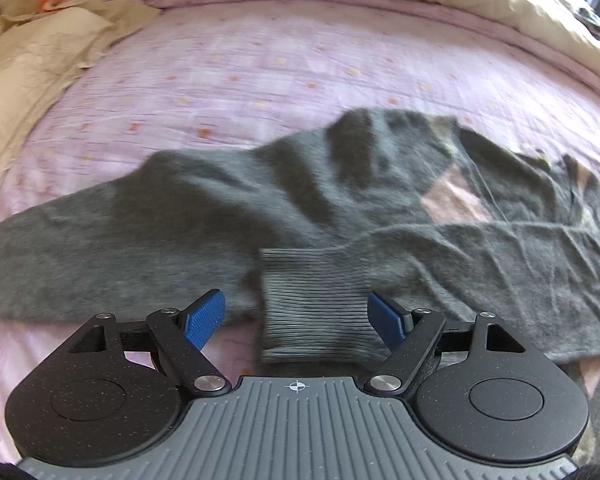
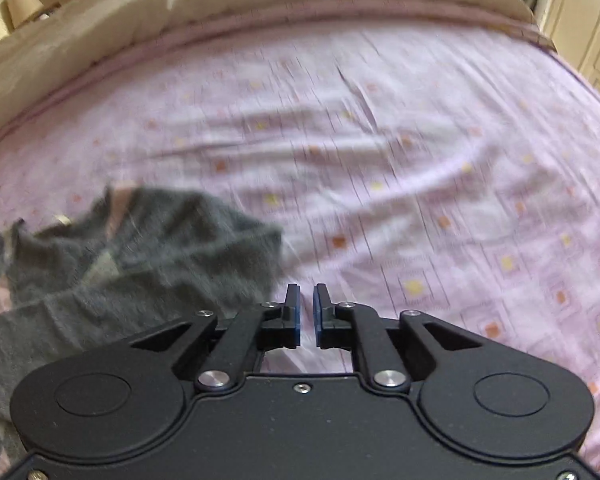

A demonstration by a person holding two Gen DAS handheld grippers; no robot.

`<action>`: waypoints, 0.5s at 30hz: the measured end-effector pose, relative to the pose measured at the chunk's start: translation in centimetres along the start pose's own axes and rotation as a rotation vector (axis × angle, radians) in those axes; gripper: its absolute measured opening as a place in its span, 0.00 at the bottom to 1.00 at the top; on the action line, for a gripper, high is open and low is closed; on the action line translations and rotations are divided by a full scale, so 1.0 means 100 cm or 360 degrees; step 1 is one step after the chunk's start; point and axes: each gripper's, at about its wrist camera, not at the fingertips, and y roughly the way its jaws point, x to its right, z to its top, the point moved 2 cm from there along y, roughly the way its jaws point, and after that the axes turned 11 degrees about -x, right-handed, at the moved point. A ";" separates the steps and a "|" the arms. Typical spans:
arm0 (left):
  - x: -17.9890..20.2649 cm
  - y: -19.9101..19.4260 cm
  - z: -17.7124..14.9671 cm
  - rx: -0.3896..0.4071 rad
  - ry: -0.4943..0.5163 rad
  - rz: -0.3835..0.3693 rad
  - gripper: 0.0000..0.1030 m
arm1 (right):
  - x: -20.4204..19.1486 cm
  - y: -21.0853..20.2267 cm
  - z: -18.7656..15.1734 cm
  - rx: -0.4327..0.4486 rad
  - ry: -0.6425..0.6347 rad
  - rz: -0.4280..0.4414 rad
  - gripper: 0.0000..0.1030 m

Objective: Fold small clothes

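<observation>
Across the lower middle of the left view: one grey sweater (image 1: 300, 208) spread on the pink bed (image 1: 260, 72), ribbed cuff (image 1: 314, 304) between spread fingers.

Sleeve fold likely in hand; next, clench left gripper (image 1: 300, 316) on cuff, carry inward. Right gripper (image 2: 307, 316), fingers nearly together, grasping nothing, lower centre, just beside sweater's edge. Two grippers, one garment.

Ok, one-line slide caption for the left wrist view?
Open left gripper straddles ribbed cuff of grey knit sweater spread on pink patterned bedsheet.
</observation>
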 end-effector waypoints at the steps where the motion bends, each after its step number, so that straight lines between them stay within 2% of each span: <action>1: 0.003 0.005 0.000 -0.0011 0.0019 -0.0001 0.75 | -0.005 -0.004 0.004 0.0032 -0.0032 0.0019 0.22; 2: 0.006 0.010 0.000 -0.0027 0.0037 0.0006 0.75 | -0.013 -0.007 0.010 0.0059 -0.0076 0.0051 0.26; 4: 0.009 0.019 -0.001 -0.0023 0.0059 0.0028 0.82 | -0.032 -0.010 0.022 0.0094 -0.0169 0.0116 0.45; 10: 0.003 0.029 0.000 -0.0010 0.0036 0.0002 1.00 | -0.114 0.003 0.051 0.0127 -0.0520 0.0265 0.45; 15: 0.003 0.030 0.001 0.0009 0.0056 -0.0009 1.00 | -0.179 0.023 0.064 0.0124 -0.0753 0.0336 0.45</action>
